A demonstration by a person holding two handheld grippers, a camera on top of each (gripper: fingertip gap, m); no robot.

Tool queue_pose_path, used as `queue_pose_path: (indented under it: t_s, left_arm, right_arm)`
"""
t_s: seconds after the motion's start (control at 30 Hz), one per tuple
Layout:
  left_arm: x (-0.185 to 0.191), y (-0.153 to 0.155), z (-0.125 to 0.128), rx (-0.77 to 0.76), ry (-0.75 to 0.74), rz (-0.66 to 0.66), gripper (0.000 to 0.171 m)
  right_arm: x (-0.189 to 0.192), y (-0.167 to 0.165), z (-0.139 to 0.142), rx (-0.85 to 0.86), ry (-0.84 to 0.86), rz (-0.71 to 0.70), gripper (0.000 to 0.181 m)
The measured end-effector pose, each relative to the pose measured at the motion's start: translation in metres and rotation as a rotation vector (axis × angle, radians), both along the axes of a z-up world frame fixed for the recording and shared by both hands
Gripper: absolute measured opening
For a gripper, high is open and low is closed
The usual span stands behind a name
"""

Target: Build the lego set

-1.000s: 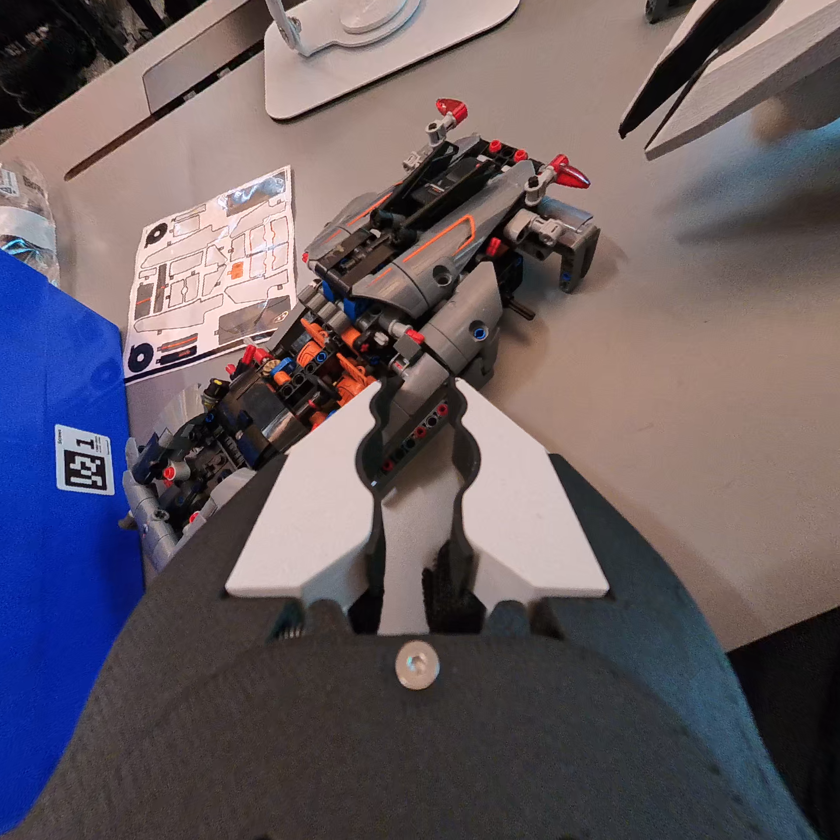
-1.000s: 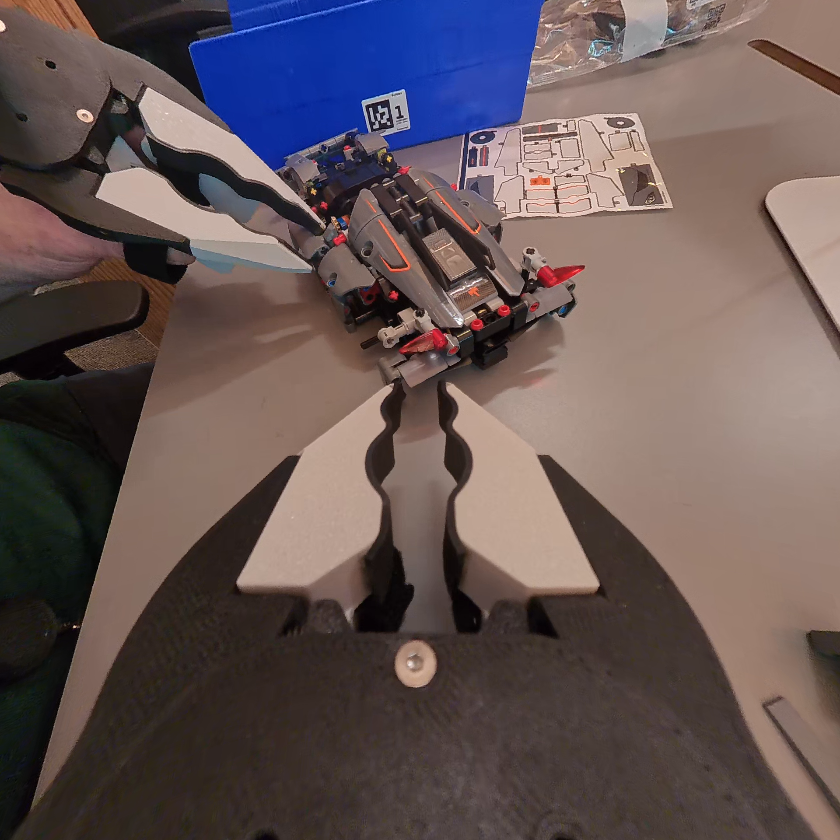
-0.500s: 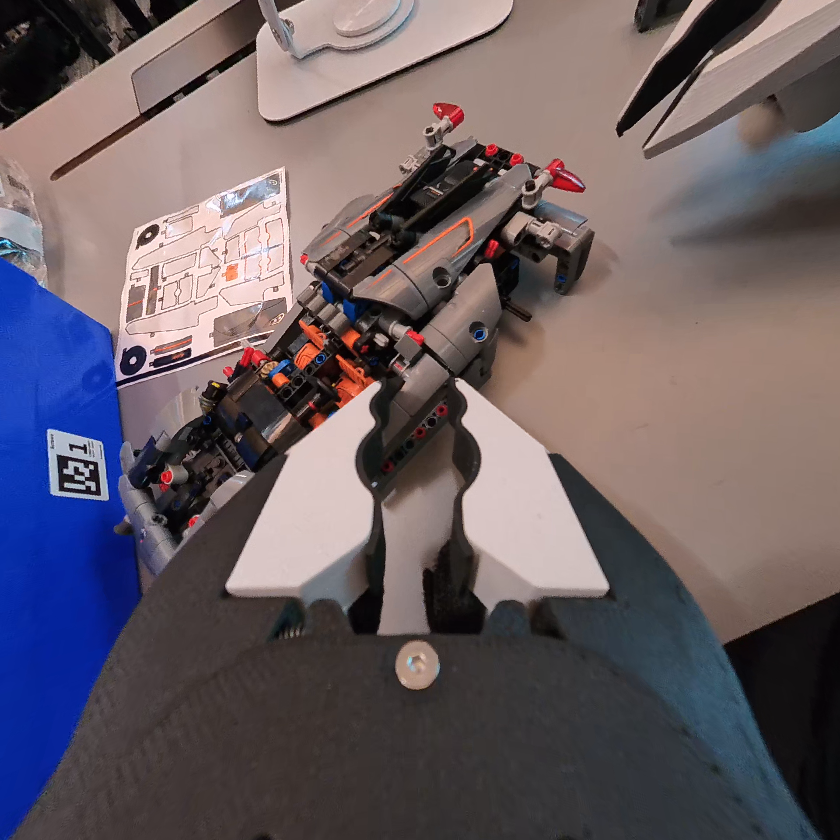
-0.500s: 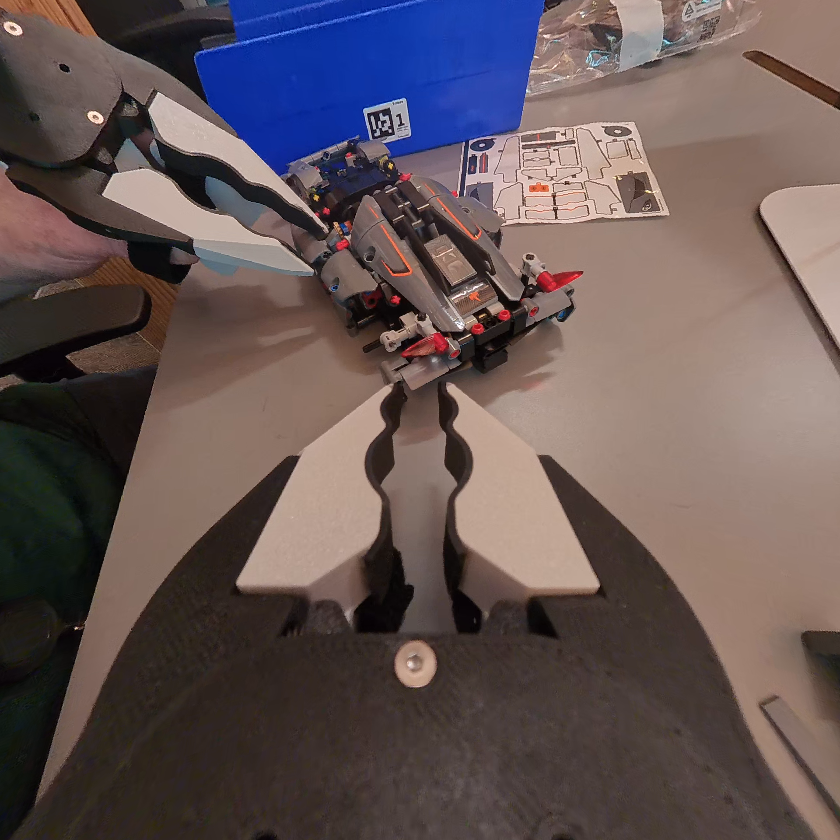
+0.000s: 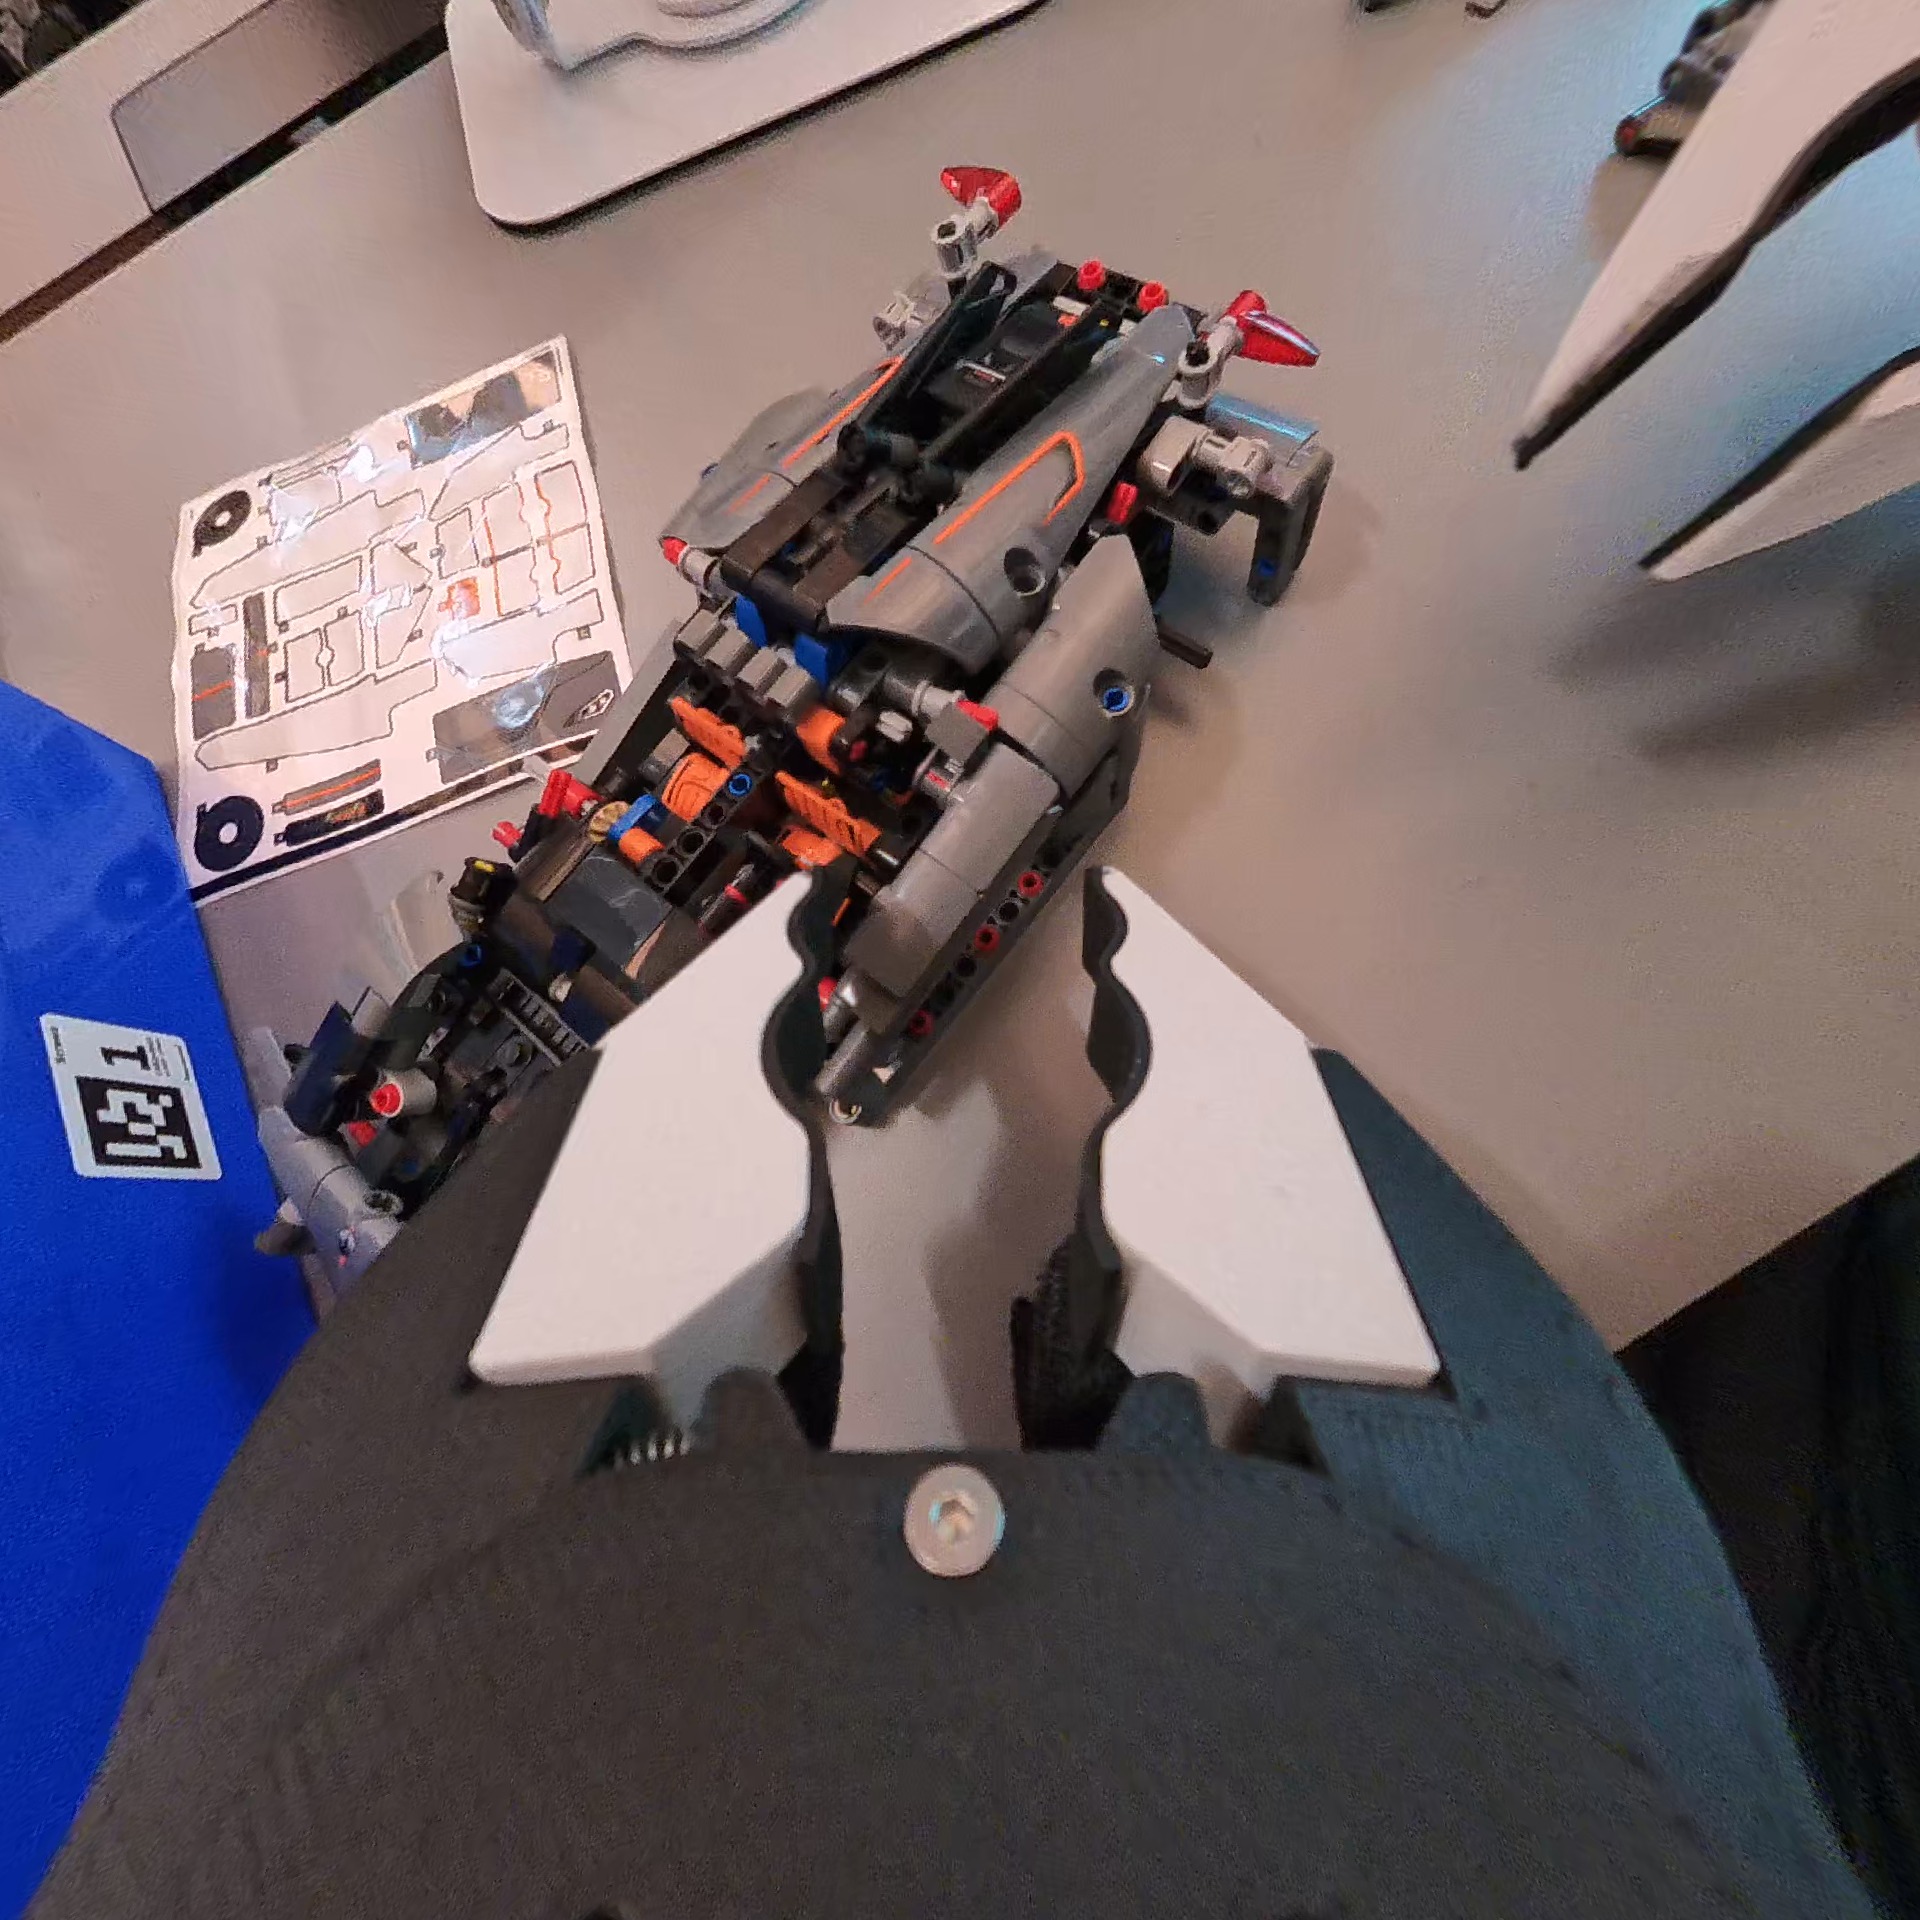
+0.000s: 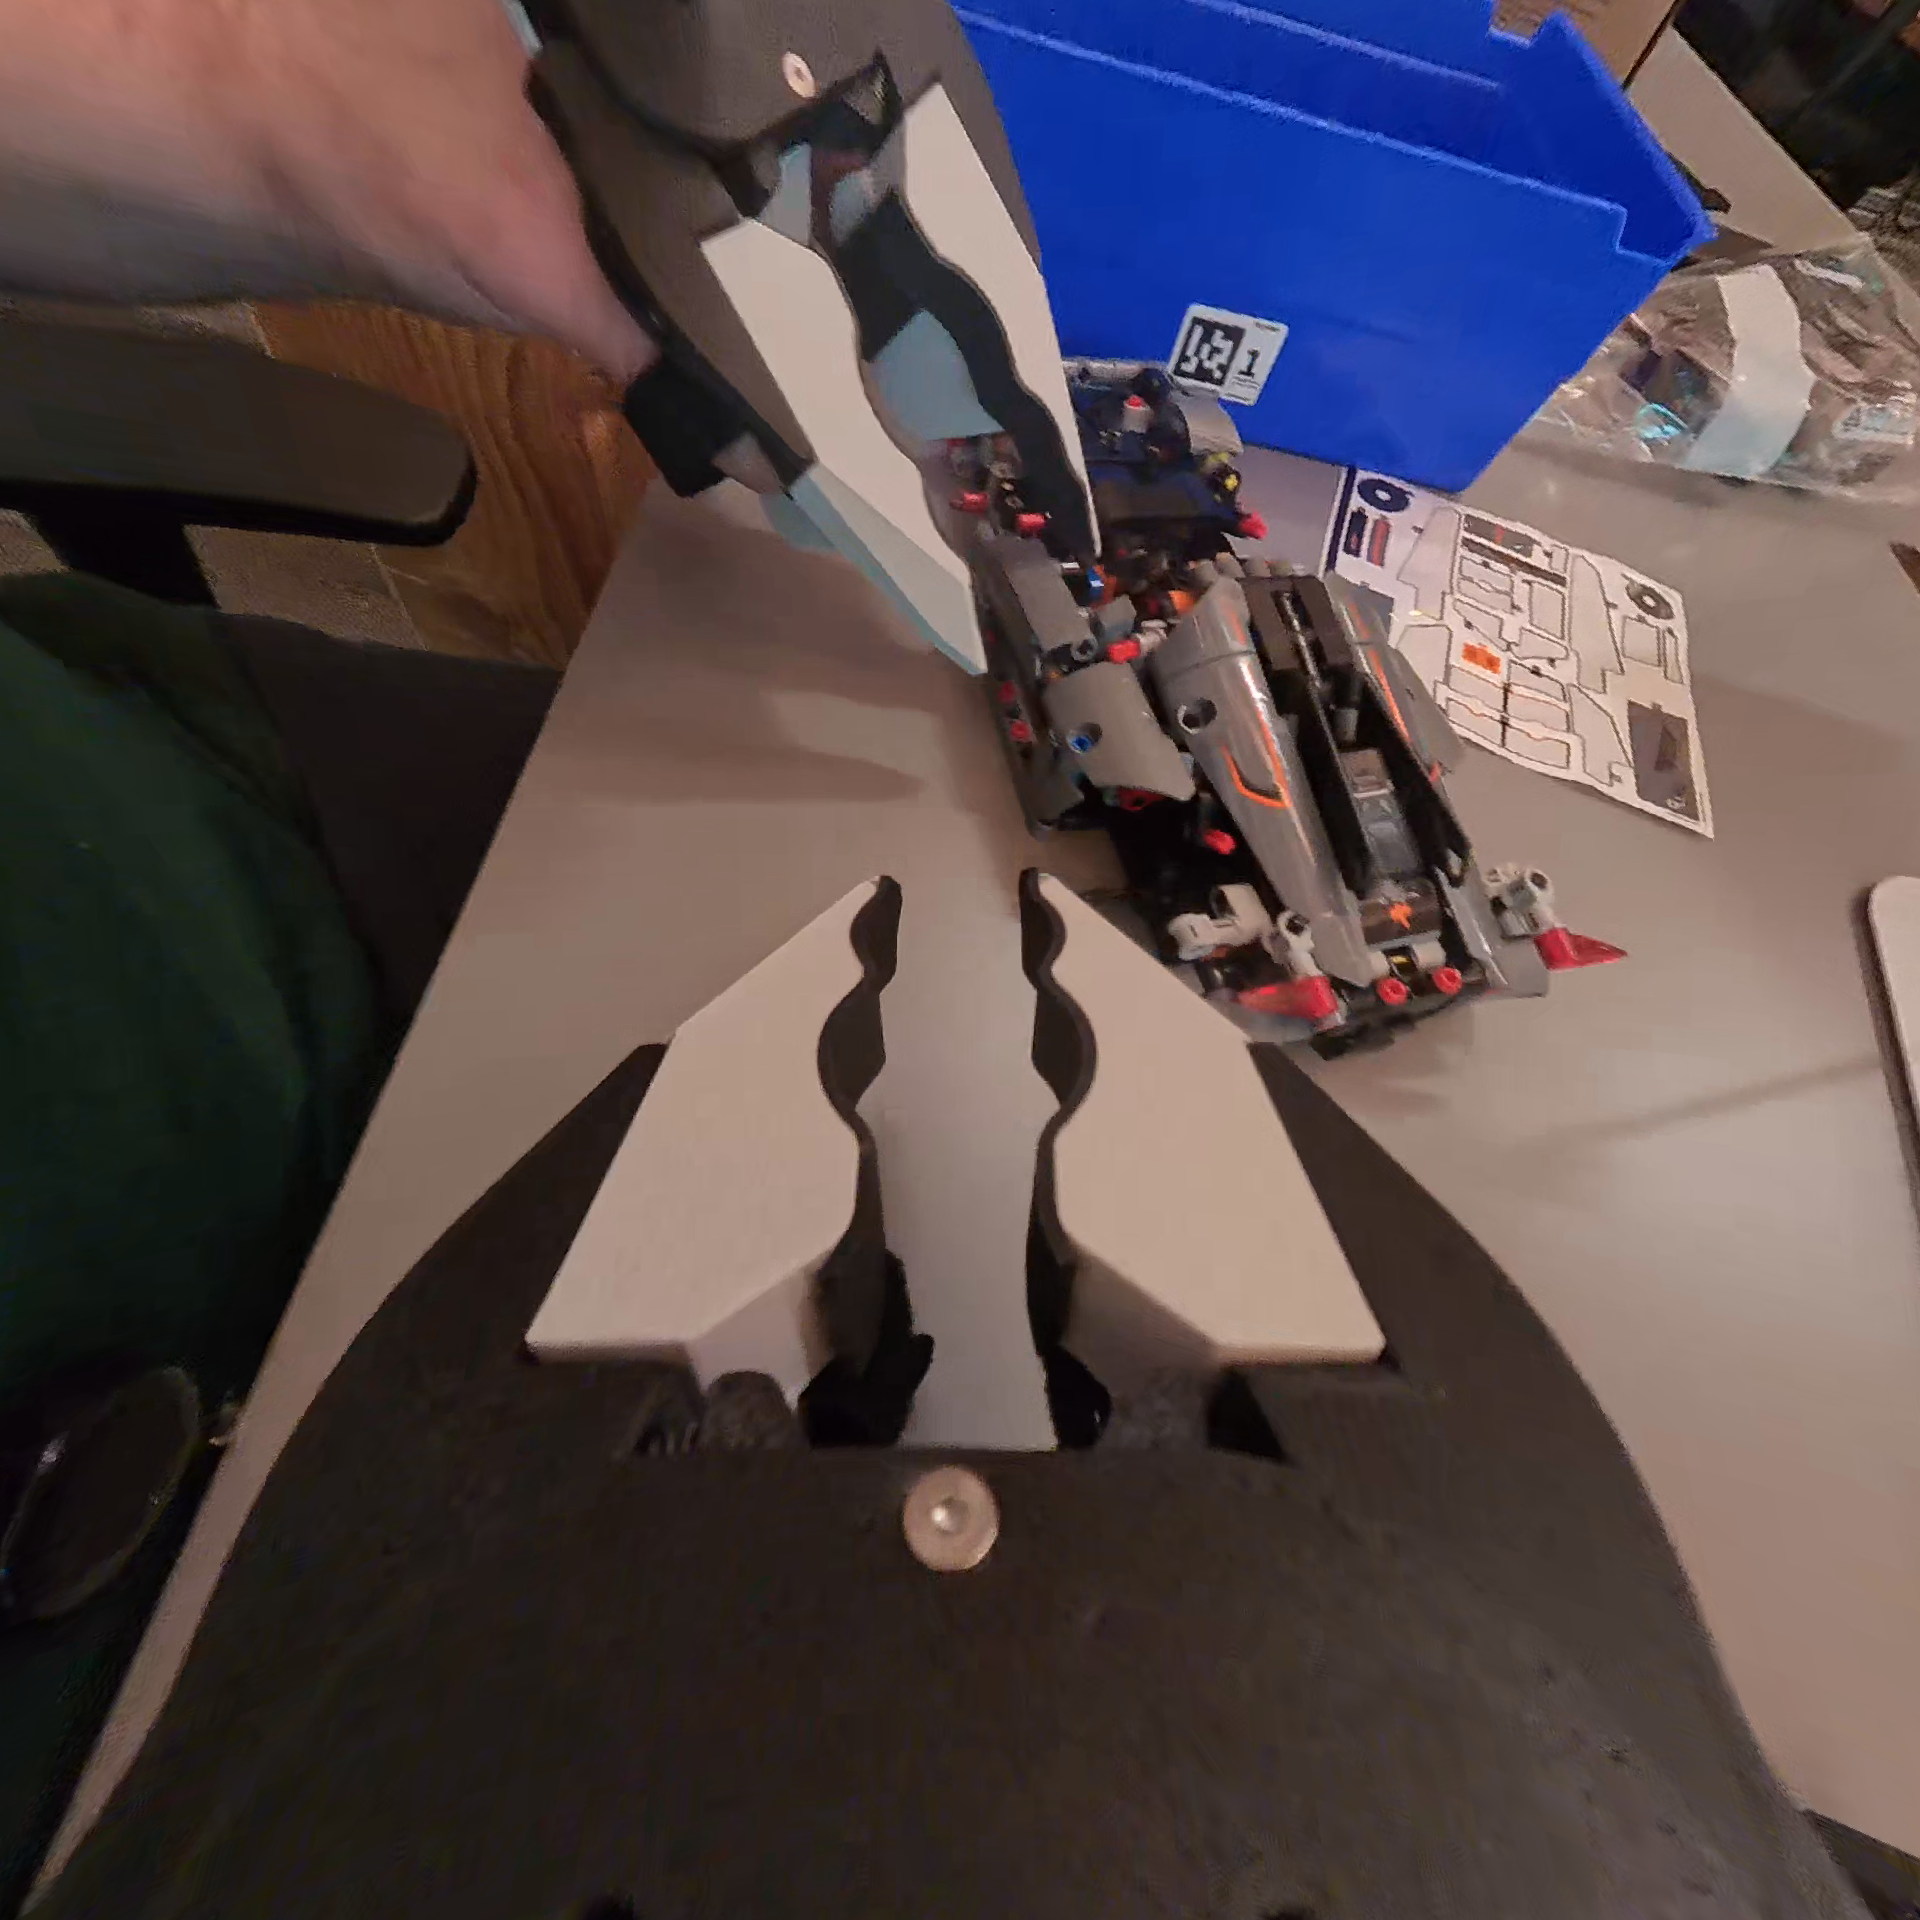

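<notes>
Lego car [image 5: 935,623] sits on the grey table [image 5: 1455,935], nose away from the blue bin [image 6: 1351,239]. Grey curved panels w/ orange trim, black beams, red pins, red translucent cones at the nose.

L wrist view only: orange engine bits inside the open rear half. R wrist view only: bin interior dividers, clear plastic bag [image 6: 1766,374], a hand [image 6: 312,177] holding the L gripper.

L gripper [image 5: 951,894]: jaws apart, straddling the car's grey side beam, not clamped.

R gripper [image 6: 961,894]: jaws apart, empty, over bare table just beside the car.

Fingers white, wavy black inner edges. Sticker sheet [image 5: 384,623] lies flat beside the car.
</notes>
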State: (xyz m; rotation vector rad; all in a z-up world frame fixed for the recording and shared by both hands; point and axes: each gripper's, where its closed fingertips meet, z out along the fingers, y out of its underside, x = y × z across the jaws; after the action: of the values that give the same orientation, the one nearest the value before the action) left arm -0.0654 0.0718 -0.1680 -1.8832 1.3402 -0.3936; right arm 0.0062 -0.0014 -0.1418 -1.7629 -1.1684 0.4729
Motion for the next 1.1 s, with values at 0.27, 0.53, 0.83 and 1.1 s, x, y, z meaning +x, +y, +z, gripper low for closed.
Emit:
queue_pose_path:
  t_s: [0.27, 0.53, 0.83, 1.1]
  left_arm:
    - [0.007, 0.002, -0.001, 0.060, 0.019, 0.010, 0.035]
    - [0.047, -0.004, 0.000, 0.086, 0.023, 0.057, 0.033]
    - [0.096, -0.027, 0.004, 0.050, -0.012, -0.051, 0.039]
    - [0.088, -0.022, 0.001, 0.032, 0.059, -0.069, 0.042]
  right_arm:
    - [-0.006, -0.028, 0.003, -0.017, 0.061, -0.014, 0.017]
    - [-0.020, -0.054, -0.009, -0.041, 0.064, 0.021, 0.017]
    - [0.000, -0.051, -0.012, -0.060, 0.132, -0.019, 0.018]
    - [0.014, -0.050, -0.004, -0.051, 0.209, -0.041, 0.018]
